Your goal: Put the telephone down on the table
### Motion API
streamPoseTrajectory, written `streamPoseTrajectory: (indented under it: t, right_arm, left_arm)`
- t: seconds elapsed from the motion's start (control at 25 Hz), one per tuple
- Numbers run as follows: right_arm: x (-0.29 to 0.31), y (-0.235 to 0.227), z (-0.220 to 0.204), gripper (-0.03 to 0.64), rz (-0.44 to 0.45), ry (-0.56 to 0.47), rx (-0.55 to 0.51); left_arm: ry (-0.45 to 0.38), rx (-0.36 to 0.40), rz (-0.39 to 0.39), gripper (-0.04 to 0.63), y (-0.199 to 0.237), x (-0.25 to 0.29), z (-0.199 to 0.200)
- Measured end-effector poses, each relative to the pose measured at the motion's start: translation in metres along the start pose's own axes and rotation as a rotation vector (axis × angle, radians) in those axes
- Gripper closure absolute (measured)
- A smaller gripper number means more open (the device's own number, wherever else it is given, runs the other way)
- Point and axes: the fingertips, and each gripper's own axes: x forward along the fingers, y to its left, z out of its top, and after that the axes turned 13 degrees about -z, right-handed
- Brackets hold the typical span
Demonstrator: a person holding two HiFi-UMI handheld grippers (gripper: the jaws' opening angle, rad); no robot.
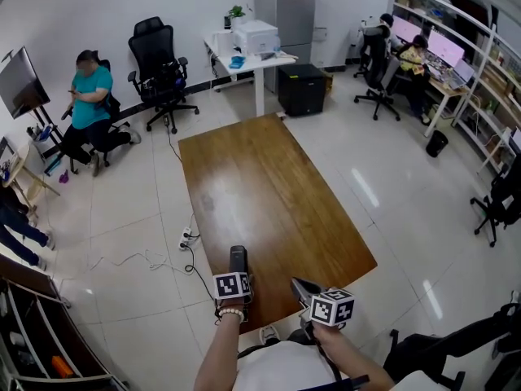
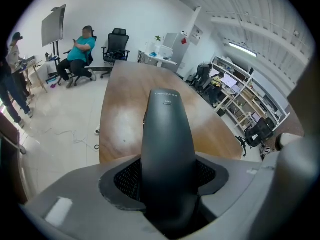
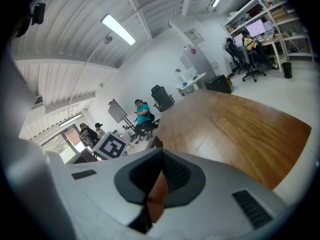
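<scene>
the telephone [image 2: 167, 149], a dark handset, sits between the jaws of the left gripper [image 1: 237, 274]. the jaws are partway apart and clamped on its lower body, and its top end sticks out forward and down. in the head view it is over the near left part of the table [image 1: 260, 186], close to the near edge. it looks off the surface, not set down yet. the right gripper [image 1: 299, 286] is just beside it to the right, jaws together at the tips, nothing between them.

step in hand, as judged: bring the handset down onto the wood. to do it well, lower it further in from the edge and lay its long side flat instead of landing it on the tip. open the jaws only once it rests, then pull back along its length so it isn't dragged. the right gripper should stay out of the way. the handset looks smooth and rounded, so it could roll or slide if let go while tilted.

the table is brown wood, glossy, and bare in these views. the floor [image 1: 391, 210] is white tile, with a power strip [image 1: 186, 237] and loose cable beside the table's left edge. a seated person [image 1: 88, 104] and a black office chair [image 1: 159, 68] are at the far left. a white desk [image 1: 252, 59] and a grey cabinet [image 1: 285, 10] stand behind the table. more people [image 1: 411, 59] sit at desks far right.
</scene>
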Motion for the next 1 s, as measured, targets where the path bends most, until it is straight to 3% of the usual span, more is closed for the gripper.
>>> streamPoseTrajectory:
  t: [0.52,1.0]
  right_arm:
    - [0.013,-0.016,0.001,0.615,-0.021,0.019,0.075]
    - [0.021,-0.018,-0.001,0.615,-0.019,0.047,0.09]
  left_arm:
    - [0.152,0.034,0.058,0.316,0.006,0.039,-0.007]
    - [0.195,0.029,0.072,0.316,0.005,0.05,-0.012]
